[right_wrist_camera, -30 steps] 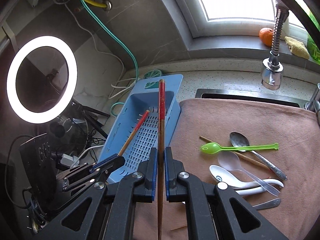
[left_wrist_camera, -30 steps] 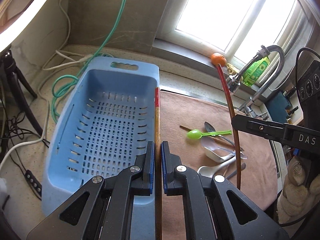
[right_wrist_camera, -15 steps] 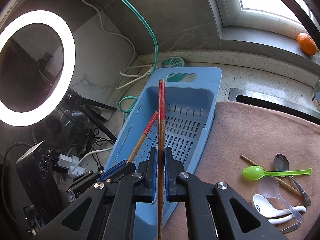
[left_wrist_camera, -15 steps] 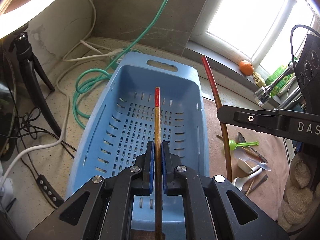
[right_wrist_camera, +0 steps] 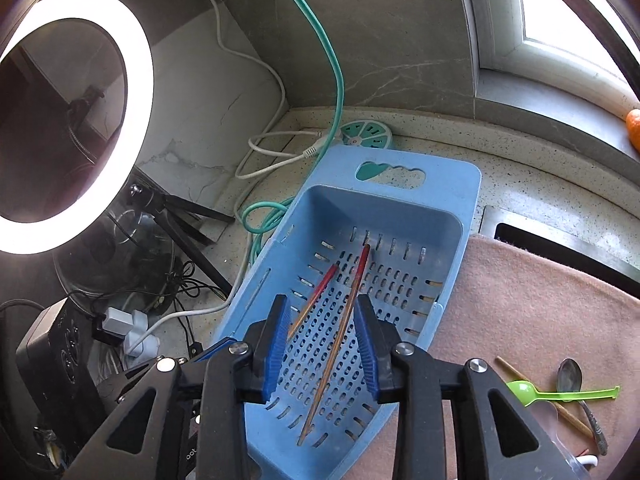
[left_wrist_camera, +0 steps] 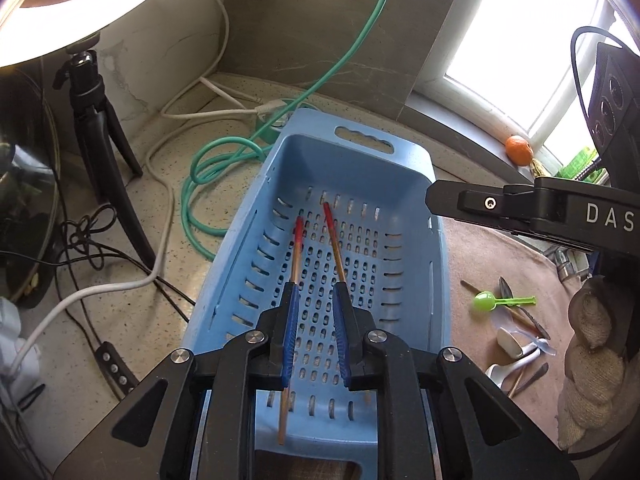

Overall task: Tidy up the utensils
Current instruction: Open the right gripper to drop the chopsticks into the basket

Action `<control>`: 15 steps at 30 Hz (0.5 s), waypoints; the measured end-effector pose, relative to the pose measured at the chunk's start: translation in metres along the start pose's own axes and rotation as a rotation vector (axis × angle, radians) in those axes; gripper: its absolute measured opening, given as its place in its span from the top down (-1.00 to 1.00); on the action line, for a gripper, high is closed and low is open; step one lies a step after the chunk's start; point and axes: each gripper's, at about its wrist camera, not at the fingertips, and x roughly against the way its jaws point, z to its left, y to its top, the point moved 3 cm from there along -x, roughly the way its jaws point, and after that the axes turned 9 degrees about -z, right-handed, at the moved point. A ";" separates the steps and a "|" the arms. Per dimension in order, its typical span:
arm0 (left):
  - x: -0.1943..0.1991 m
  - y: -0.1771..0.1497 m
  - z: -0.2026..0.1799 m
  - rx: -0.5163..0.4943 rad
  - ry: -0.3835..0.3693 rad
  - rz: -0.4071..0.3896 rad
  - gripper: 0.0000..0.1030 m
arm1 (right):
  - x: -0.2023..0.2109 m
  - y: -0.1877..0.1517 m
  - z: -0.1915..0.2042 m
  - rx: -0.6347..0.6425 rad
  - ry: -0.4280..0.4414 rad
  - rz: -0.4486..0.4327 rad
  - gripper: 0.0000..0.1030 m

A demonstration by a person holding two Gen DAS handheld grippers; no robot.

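Blk grippers (left_wrist_camera: 316,316), blue pads (left_wrist_camera: 289,336), silver screws.

text: "DAS", maybe cut off | on: right tool (left_wrist_camera: 432,202)

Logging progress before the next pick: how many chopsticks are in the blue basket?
2. One chopstick lies lengthwise along the blue basket floor; the other chopstick lies to its left, red tips toward the handle end. Another thin stick lies outside on the towel under the spoons.
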 end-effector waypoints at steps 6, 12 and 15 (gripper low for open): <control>0.021 -0.014 0.003 0.049 0.019 -0.014 0.56 | 0.016 -0.003 0.002 0.074 -0.011 -0.021 0.32; 0.043 -0.030 0.000 0.076 0.034 -0.037 0.55 | 0.034 -0.008 -0.003 0.082 -0.005 -0.042 0.32; 0.050 -0.036 -0.004 0.081 0.032 -0.038 0.54 | 0.044 -0.012 -0.005 0.081 0.000 -0.047 0.32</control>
